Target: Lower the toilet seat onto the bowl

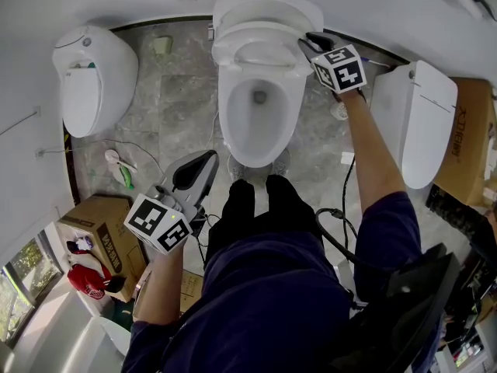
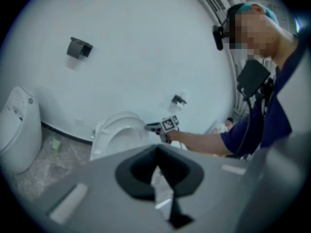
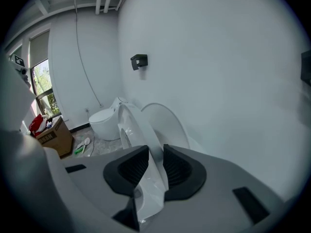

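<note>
The white toilet bowl [image 1: 256,123] stands against the far wall, straight ahead of the person's feet. Its seat [image 1: 262,53] is tilted partway up, in front of the raised lid [image 1: 268,8]. My right gripper [image 1: 307,43] reaches to the seat's right edge. In the right gripper view the seat [image 3: 132,125] runs between the black pads, and the right gripper [image 3: 154,165] is shut on it, with the lid [image 3: 167,123] behind. My left gripper [image 1: 203,163] hangs low on the left, away from the toilet, shut [image 2: 155,150] with nothing in it.
A second toilet [image 1: 93,80] stands at the left and a third [image 1: 419,119] at the right. Cardboard boxes sit at the lower left [image 1: 101,224] and the far right [image 1: 472,130]. A green-handled brush [image 1: 124,173] and a cable [image 1: 342,208] lie on the tiled floor.
</note>
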The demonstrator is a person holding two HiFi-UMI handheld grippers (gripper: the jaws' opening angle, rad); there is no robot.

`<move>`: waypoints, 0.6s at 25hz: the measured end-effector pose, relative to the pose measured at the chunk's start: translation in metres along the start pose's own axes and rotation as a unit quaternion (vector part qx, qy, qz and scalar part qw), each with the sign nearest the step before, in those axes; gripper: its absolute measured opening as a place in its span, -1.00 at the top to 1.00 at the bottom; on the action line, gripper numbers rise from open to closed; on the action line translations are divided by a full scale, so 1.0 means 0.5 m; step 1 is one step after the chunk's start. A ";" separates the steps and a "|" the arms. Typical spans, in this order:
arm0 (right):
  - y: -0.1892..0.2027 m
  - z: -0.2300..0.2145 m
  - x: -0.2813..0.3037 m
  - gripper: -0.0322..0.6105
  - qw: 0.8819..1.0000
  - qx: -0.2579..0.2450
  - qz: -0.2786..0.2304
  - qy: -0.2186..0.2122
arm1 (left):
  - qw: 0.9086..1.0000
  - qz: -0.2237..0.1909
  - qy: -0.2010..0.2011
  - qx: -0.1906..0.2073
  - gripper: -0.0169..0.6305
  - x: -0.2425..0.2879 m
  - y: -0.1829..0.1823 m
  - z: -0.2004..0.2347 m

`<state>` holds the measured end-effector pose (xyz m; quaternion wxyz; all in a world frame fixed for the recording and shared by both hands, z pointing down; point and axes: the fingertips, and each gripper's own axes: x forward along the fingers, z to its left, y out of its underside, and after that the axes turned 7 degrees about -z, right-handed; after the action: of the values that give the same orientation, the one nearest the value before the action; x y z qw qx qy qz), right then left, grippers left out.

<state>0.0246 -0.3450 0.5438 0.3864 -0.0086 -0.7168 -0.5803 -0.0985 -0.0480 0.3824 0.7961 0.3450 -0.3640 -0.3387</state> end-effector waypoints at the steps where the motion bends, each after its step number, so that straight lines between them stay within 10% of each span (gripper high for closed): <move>1: 0.002 0.004 -0.004 0.64 1.000 0.000 0.001 0.000 | 1.000 0.000 0.001 0.000 0.94 -0.002 0.001 -0.001; 15: 0.035 0.078 -0.054 0.61 1.000 0.008 0.000 0.007 | 1.000 0.005 0.018 0.009 0.94 -0.043 0.028 -0.021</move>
<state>0.0303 -0.2948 0.5420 0.3915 -0.0010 -0.7187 -0.5746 -0.0968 -0.0204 0.3812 0.8012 0.3564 -0.3544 -0.3247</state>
